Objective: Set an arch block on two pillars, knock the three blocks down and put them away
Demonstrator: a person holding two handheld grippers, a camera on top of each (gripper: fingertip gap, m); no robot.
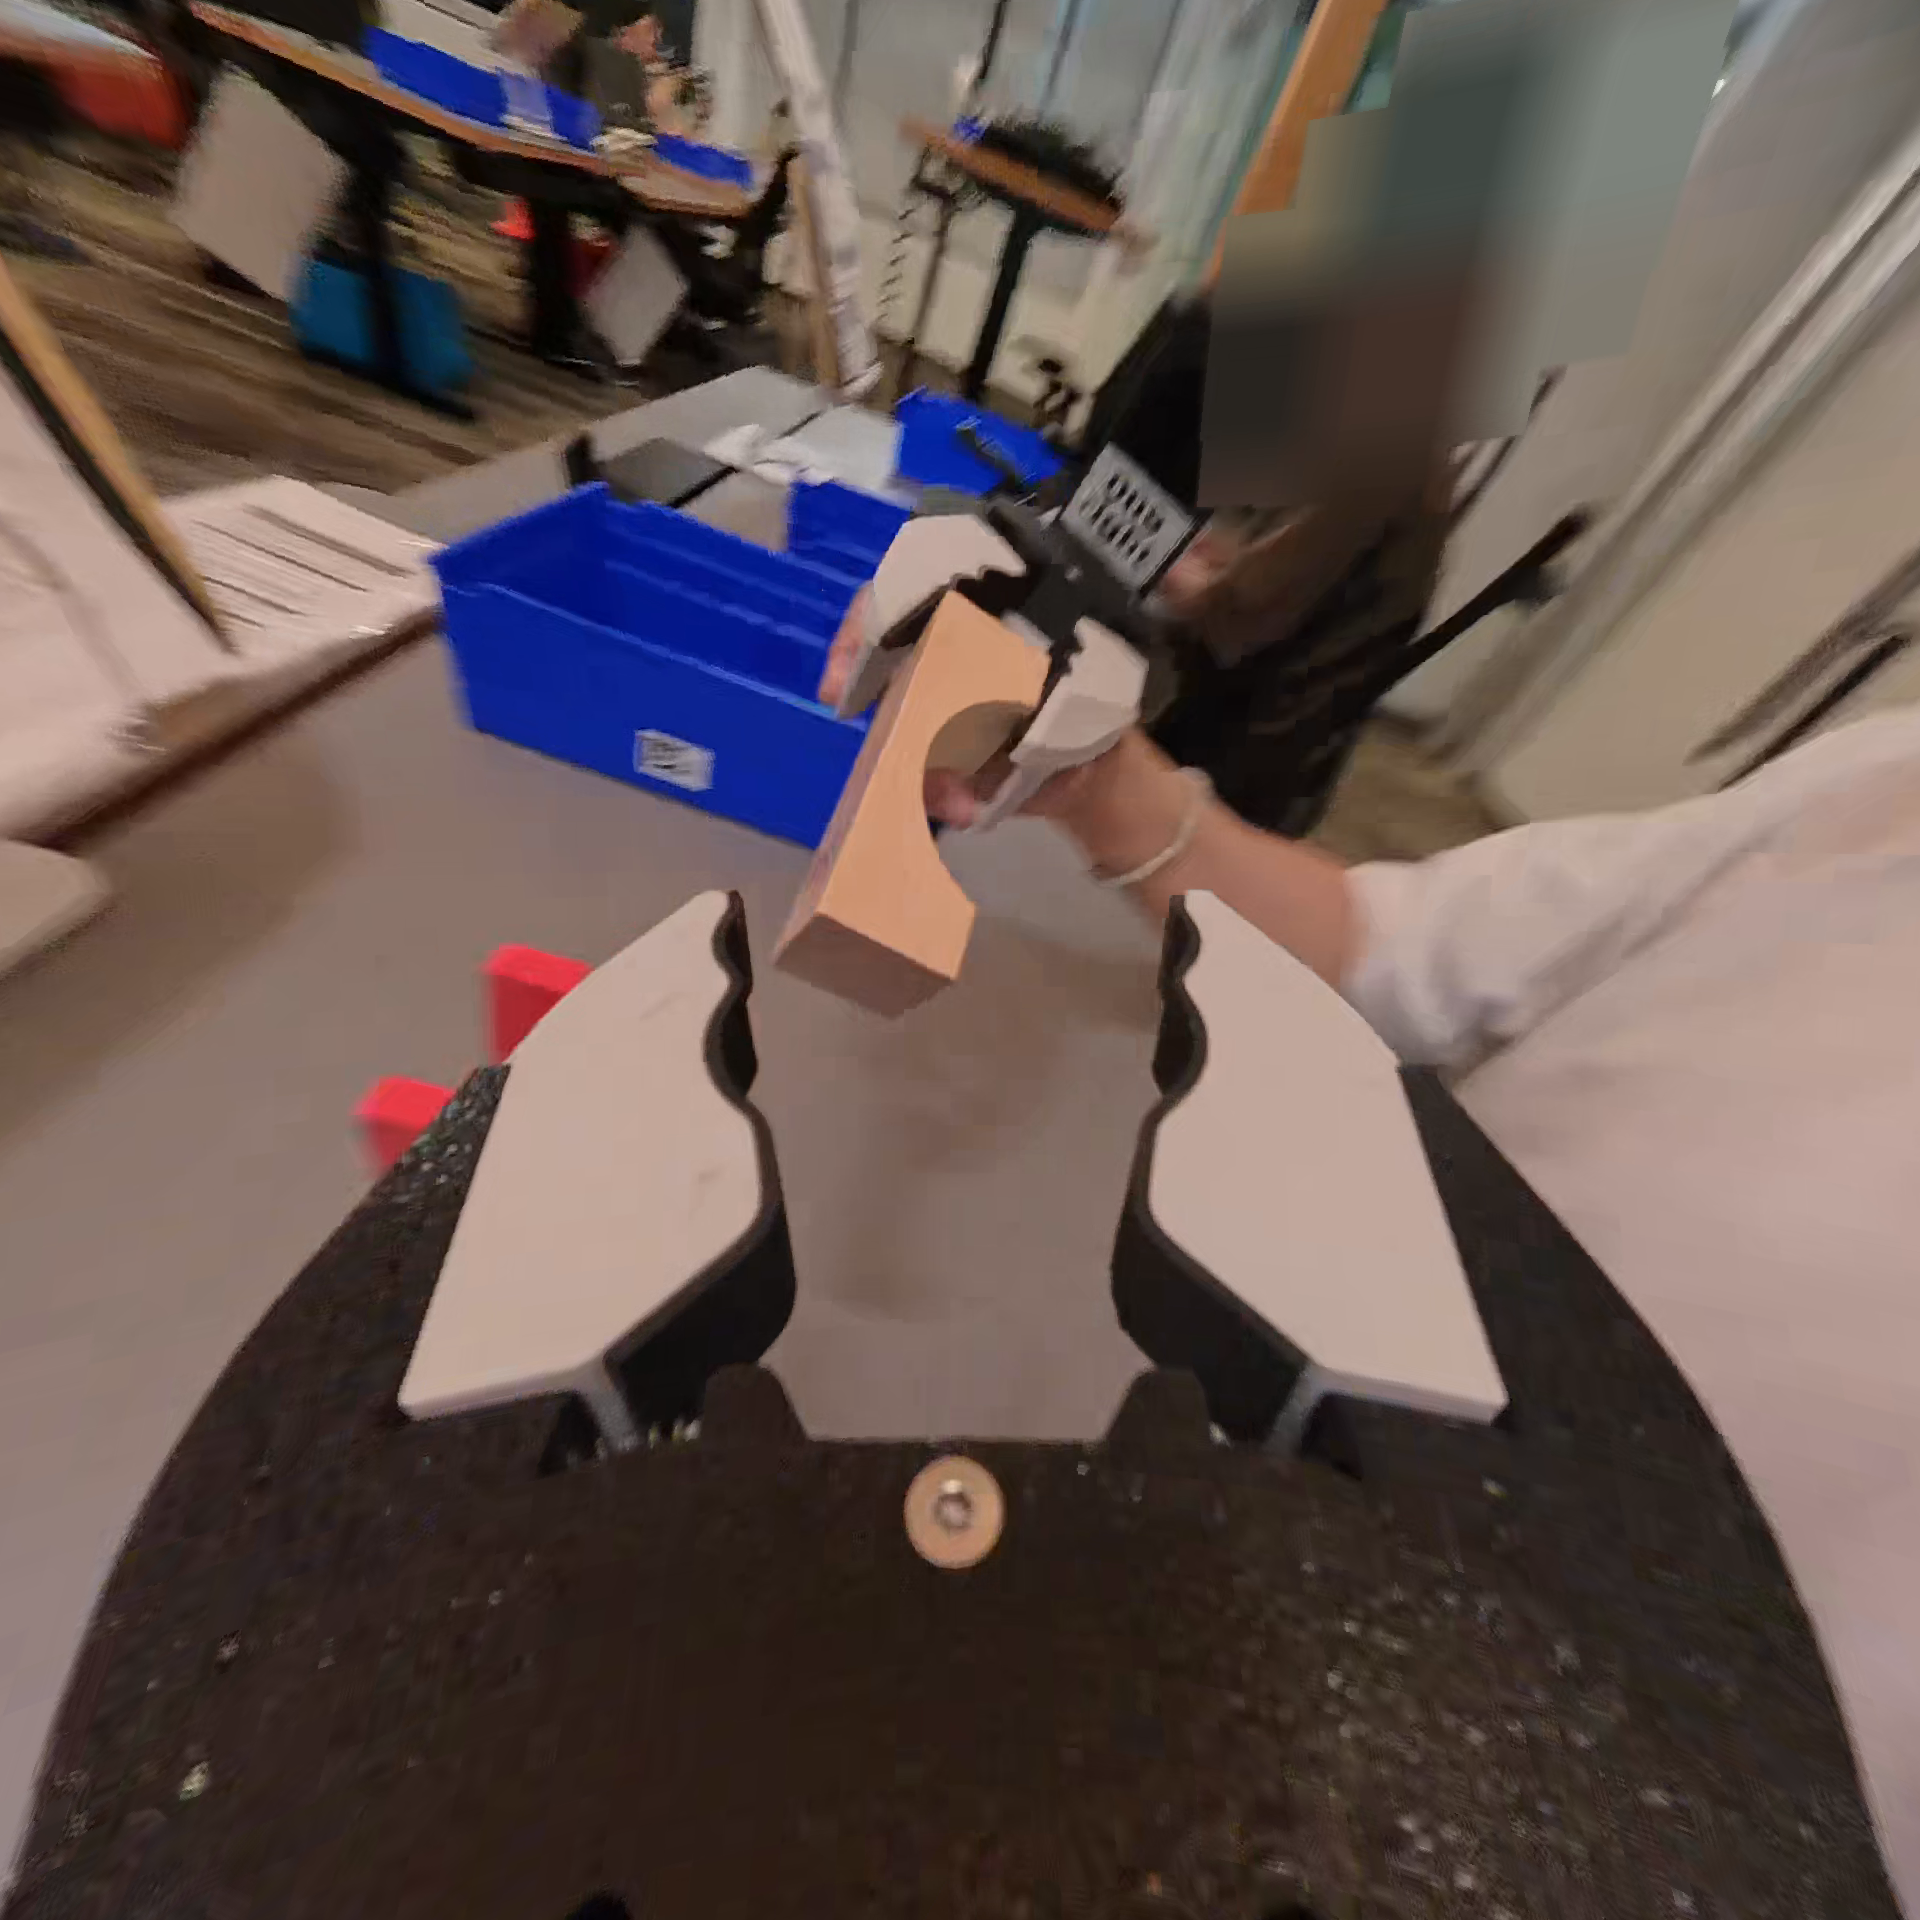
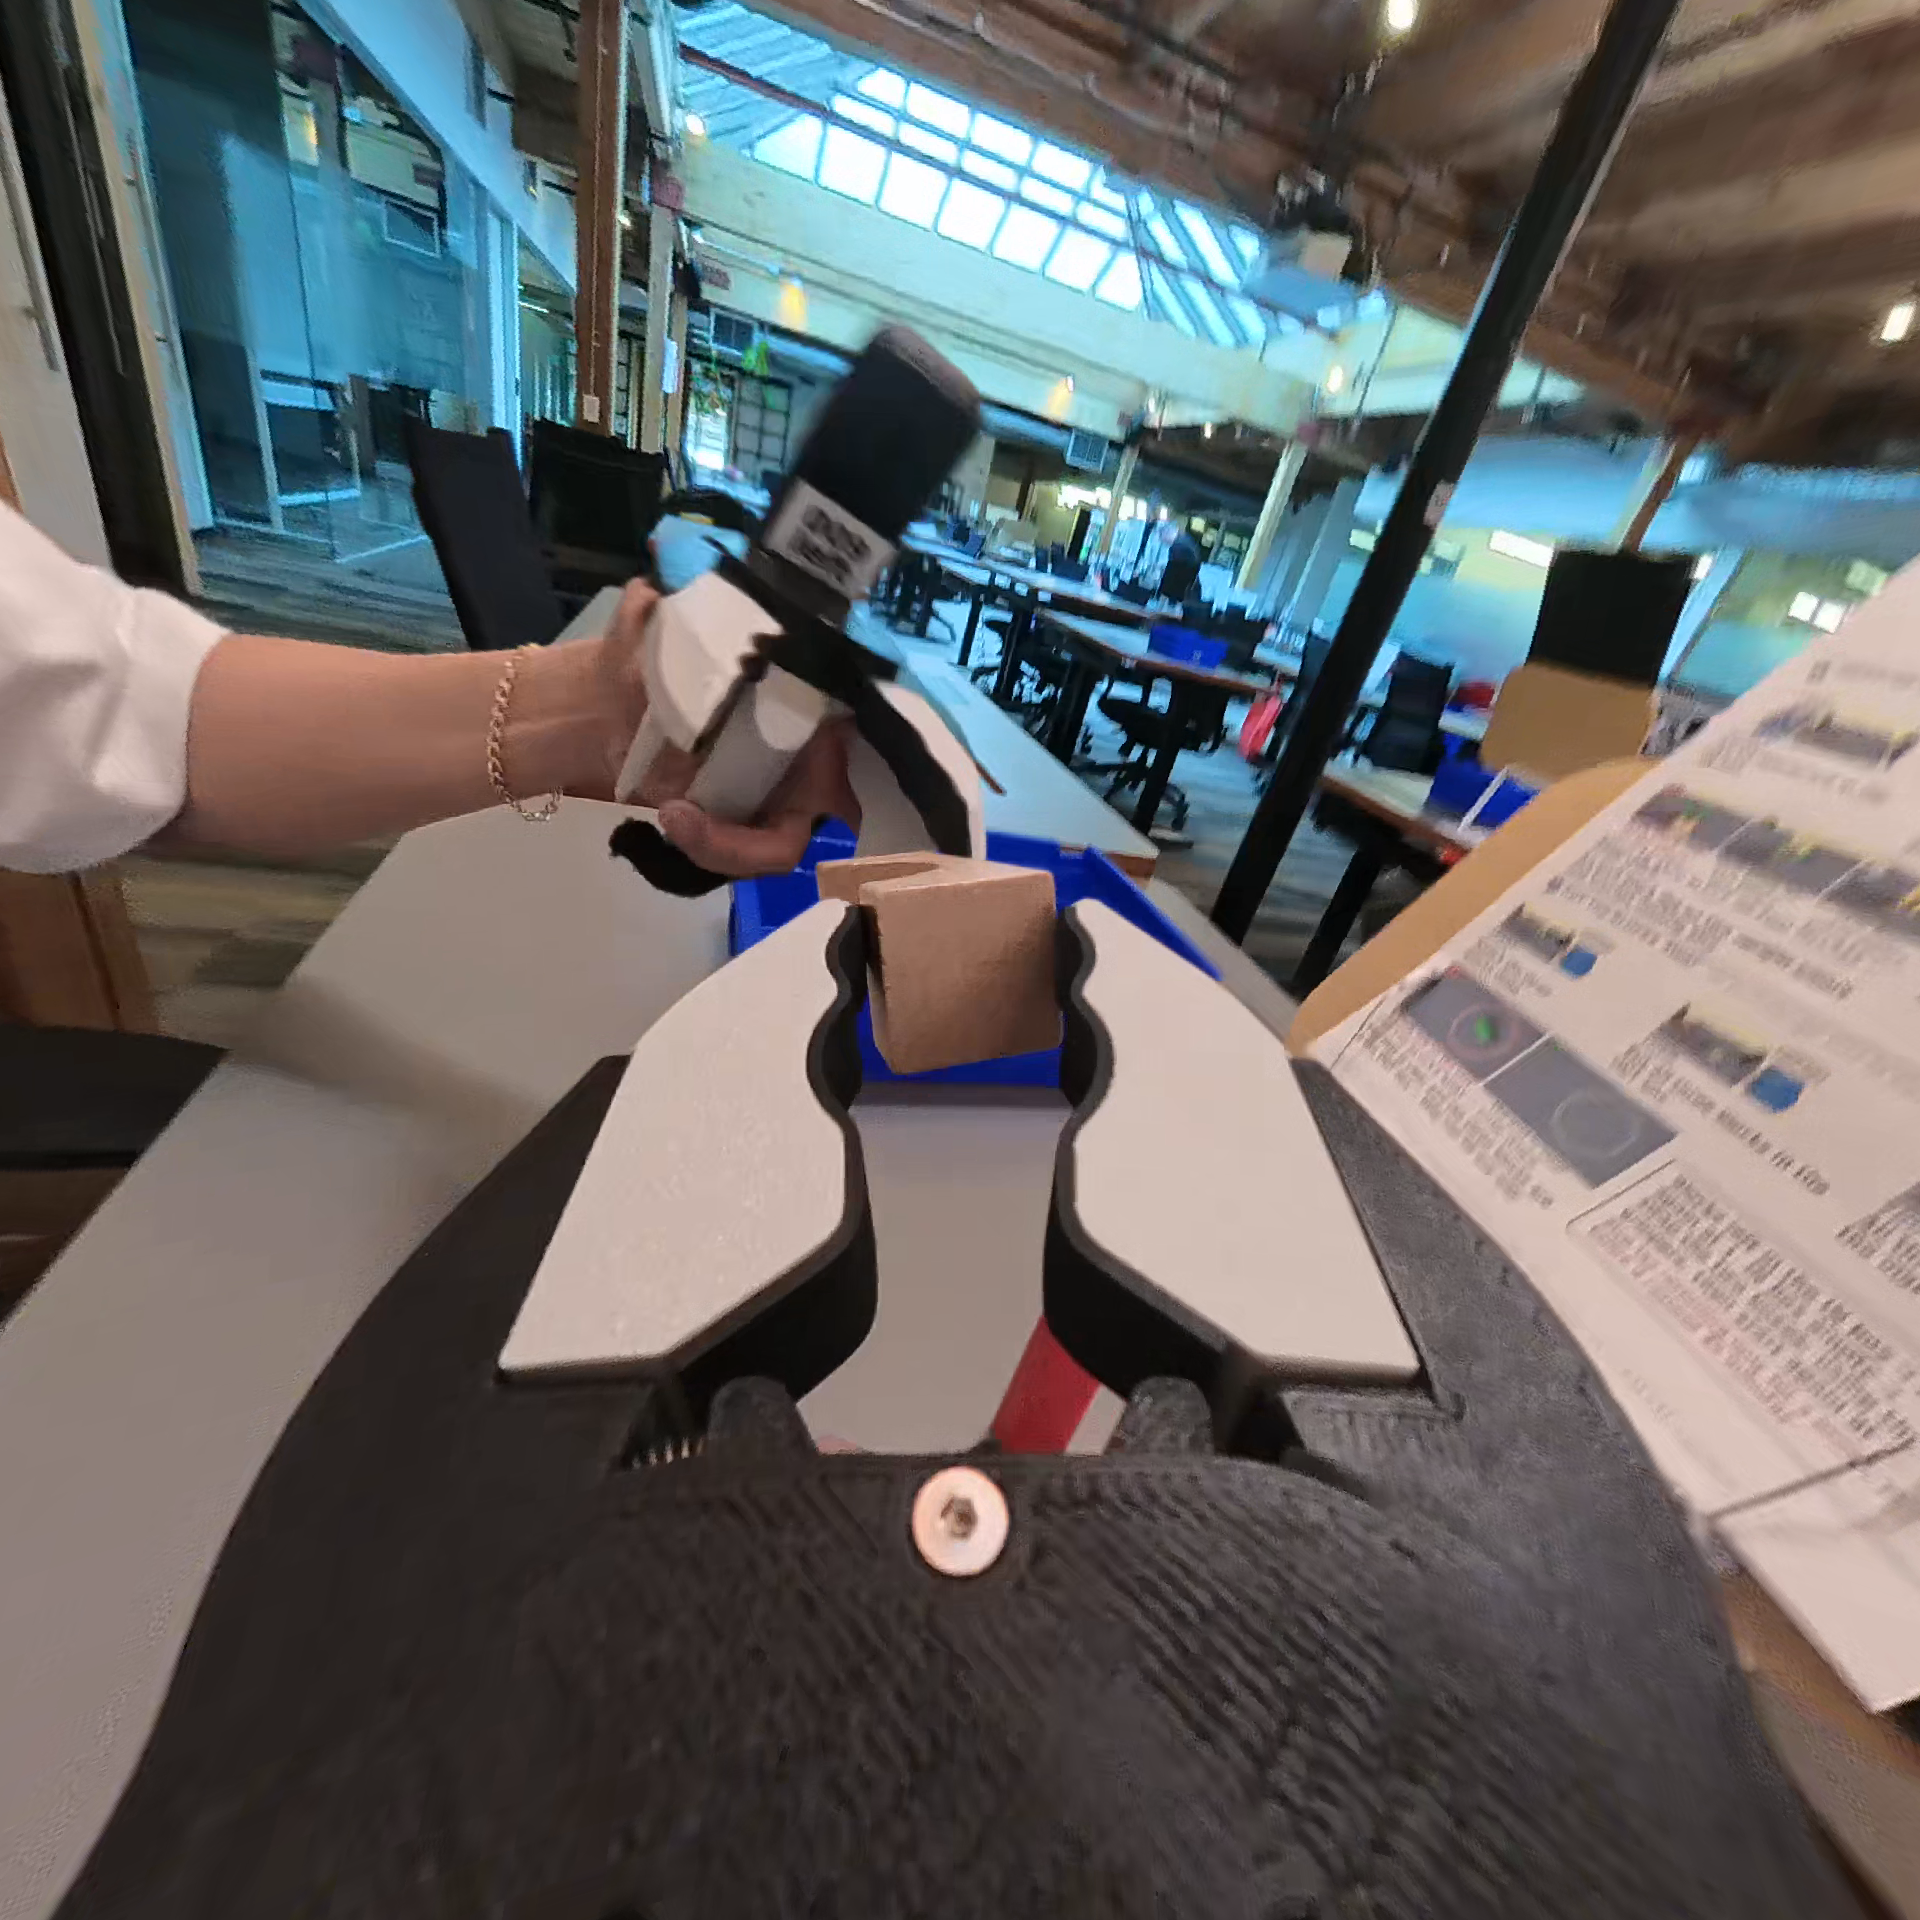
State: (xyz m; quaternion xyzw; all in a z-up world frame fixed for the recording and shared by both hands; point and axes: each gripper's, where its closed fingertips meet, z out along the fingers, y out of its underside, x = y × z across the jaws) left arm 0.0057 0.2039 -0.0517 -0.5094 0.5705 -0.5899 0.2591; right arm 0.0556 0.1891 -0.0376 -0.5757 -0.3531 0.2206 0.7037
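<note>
- Right claw (image 2: pixel 961 961): clamped on a wooden arch block (image 2: pixel 956 966), held in the air above the grey bench (image 1: pixel 260 1039).
- Left claw (image 1: pixel 956 935): jaws spread, empty, just beside the block's lower end.
- Blue bin (image 1: pixel 644 644) behind; red blocks (image 1: pixel 525 987) on the bench.

Both grippers (image 1: pixel 956 997) (image 2: pixel 961 966) have pale grey fingers (image 1: pixel 613 1164), speckled black bodies, one silver screw (image 2: pixel 958 1522); white sleeves (image 2: pixel 83 707), chain bracelets (image 2: pixel 509 738).

table (image 1: pixel 312 883): grey | on it: blue bin (image 1: pixel 644 665), red blocks (image 1: pixel 525 987)
</note>
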